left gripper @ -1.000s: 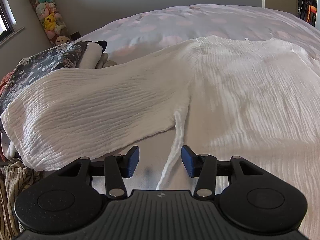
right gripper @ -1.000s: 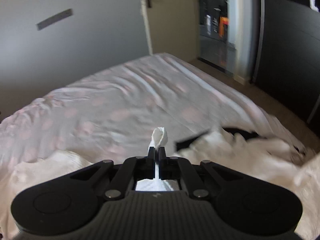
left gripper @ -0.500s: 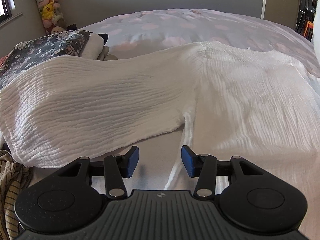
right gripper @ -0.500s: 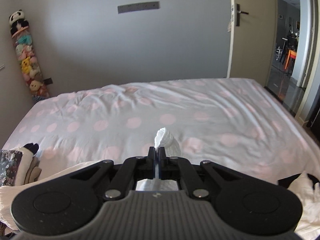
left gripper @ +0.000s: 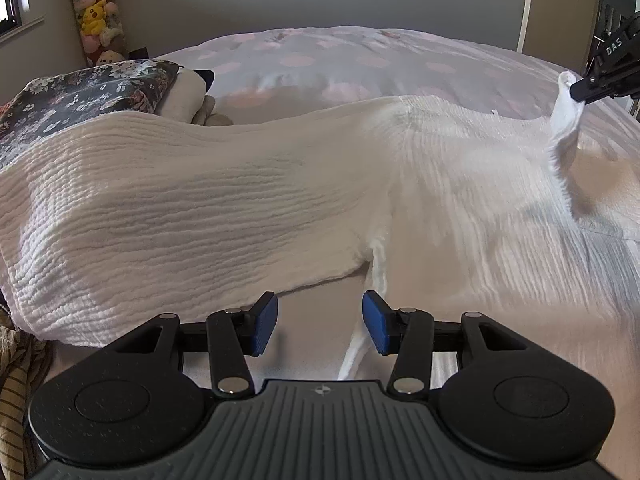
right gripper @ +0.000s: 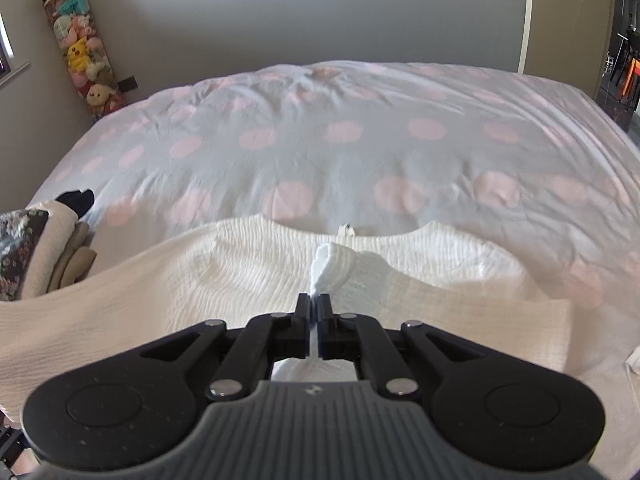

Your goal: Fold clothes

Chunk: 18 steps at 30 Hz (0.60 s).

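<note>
A white crinkled top (left gripper: 460, 200) lies spread on the bed, its left sleeve (left gripper: 180, 208) stretched out to the left. My left gripper (left gripper: 319, 322) is open and empty, low over the bed just in front of the armpit and the top's side edge. My right gripper (right gripper: 314, 303) is shut on a pinched end of the top's right sleeve (right gripper: 332, 266) and holds it over the top's body, near the neckline. It also shows at the right edge of the left wrist view (left gripper: 584, 90), with the fabric (left gripper: 566, 120) hanging from it.
The bed has a grey cover with pink dots (right gripper: 344, 132). A stack of folded clothes with a dark floral piece on top (left gripper: 80, 96) lies at the left. Striped fabric (left gripper: 20, 364) hangs at the near left. A column of plush toys (right gripper: 80, 48) stands in the corner.
My right gripper has swung left and come down, carrying the sleeve end over the top's body. My left gripper has edged forward a little, still open.
</note>
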### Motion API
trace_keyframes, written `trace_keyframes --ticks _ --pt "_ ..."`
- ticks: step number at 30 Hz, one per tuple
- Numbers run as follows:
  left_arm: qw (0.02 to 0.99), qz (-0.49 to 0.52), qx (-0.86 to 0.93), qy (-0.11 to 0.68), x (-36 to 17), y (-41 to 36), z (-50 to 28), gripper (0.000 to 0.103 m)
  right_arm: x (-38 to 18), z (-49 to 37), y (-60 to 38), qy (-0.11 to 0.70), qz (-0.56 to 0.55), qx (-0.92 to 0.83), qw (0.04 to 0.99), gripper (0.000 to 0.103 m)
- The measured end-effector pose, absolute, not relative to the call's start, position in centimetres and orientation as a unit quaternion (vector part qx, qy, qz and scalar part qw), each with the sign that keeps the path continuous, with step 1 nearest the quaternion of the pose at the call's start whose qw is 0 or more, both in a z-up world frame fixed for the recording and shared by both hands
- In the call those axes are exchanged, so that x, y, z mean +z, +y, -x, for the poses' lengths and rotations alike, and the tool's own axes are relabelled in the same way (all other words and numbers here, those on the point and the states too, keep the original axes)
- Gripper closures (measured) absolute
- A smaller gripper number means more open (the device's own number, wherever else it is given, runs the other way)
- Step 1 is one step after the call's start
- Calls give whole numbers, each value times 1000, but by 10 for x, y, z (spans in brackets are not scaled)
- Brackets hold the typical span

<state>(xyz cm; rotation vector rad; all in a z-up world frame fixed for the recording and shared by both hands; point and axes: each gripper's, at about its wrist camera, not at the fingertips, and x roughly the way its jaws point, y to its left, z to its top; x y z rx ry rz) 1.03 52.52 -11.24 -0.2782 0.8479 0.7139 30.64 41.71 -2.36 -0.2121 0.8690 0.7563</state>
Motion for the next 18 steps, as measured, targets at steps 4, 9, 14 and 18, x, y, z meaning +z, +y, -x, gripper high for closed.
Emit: trace_keyframes --ticks 4,9,14,18 --pt "847 125 332 397 -113 523 -13 58 -31 -310 410 415 100 359 830 94" --pt "845 115 332 402 -114 520 -15 58 -32 -319 378 415 104 349 834 93" --pt "843 106 333 409 -114 517 -17 58 -42 -325 329 413 143 331 836 93" --pt "840 104 335 414 -116 517 -18 58 -58 -322 291 407 195 321 833 91"
